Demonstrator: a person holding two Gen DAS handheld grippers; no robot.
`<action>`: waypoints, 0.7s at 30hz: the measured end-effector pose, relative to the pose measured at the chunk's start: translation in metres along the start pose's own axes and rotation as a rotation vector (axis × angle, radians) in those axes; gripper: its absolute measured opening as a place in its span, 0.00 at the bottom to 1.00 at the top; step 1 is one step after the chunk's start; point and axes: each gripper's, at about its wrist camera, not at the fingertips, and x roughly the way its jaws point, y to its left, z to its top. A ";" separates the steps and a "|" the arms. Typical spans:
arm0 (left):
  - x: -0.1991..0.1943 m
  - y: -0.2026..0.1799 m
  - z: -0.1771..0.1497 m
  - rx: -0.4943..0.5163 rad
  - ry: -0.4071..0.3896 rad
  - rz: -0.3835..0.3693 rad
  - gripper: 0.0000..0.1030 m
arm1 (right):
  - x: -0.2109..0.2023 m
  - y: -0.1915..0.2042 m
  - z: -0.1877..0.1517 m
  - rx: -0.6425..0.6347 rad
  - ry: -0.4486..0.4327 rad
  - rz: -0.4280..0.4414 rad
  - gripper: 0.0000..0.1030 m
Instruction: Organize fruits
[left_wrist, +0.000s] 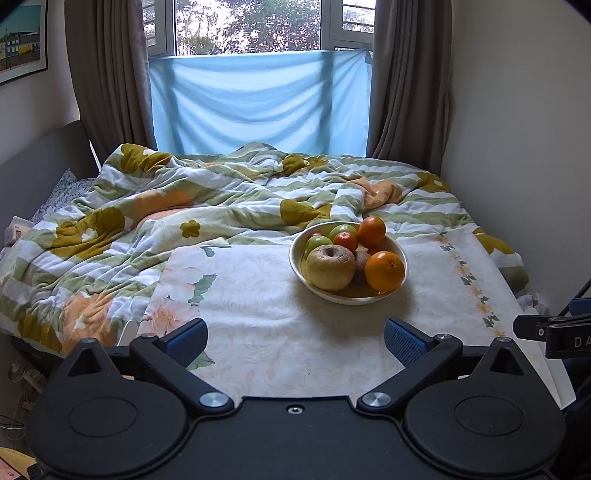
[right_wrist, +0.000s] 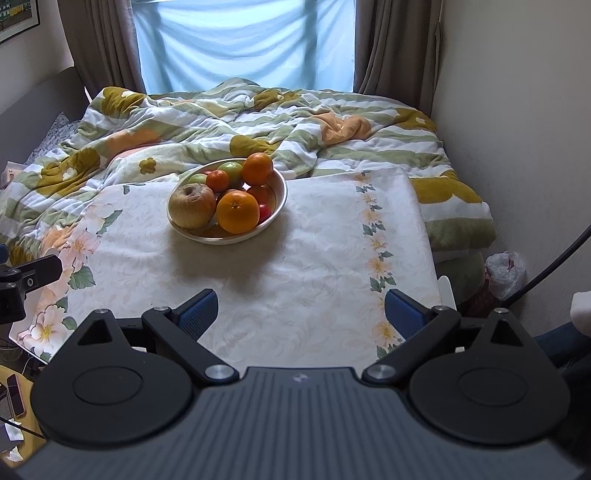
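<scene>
A cream bowl (left_wrist: 402, 254) (right_wrist: 282, 192) stands on a floral-clothed table (left_wrist: 277, 332) (right_wrist: 314, 258). It holds a large yellow-brown apple (left_wrist: 330, 267) (right_wrist: 192, 206), a big orange (left_wrist: 384, 270) (right_wrist: 237, 212), further oranges (left_wrist: 371, 231) (right_wrist: 257, 168), green apples (left_wrist: 317, 243) (right_wrist: 231, 170) and a small red fruit (right_wrist: 264, 211). My left gripper (left_wrist: 295, 341) is open and empty, short of the bowl. My right gripper (right_wrist: 301, 314) is open and empty, near the table's front, right of the bowl.
A rumpled flowered quilt (left_wrist: 166, 206) (right_wrist: 258, 118) covers the bed behind the table. A wall (left_wrist: 524, 147) runs along the right. A plastic bag (right_wrist: 505, 273) lies on the floor at right. The right gripper's body (left_wrist: 554, 332) shows at the left view's right edge.
</scene>
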 end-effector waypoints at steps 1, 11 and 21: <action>0.000 0.000 0.000 0.000 0.000 -0.001 1.00 | 0.002 -0.001 0.000 0.002 0.002 0.001 1.00; 0.005 0.001 0.000 0.000 0.009 -0.001 1.00 | 0.006 -0.004 -0.001 0.012 0.001 -0.004 1.00; 0.008 0.004 0.000 -0.014 0.015 0.001 1.00 | 0.007 -0.004 -0.001 0.013 0.003 -0.003 1.00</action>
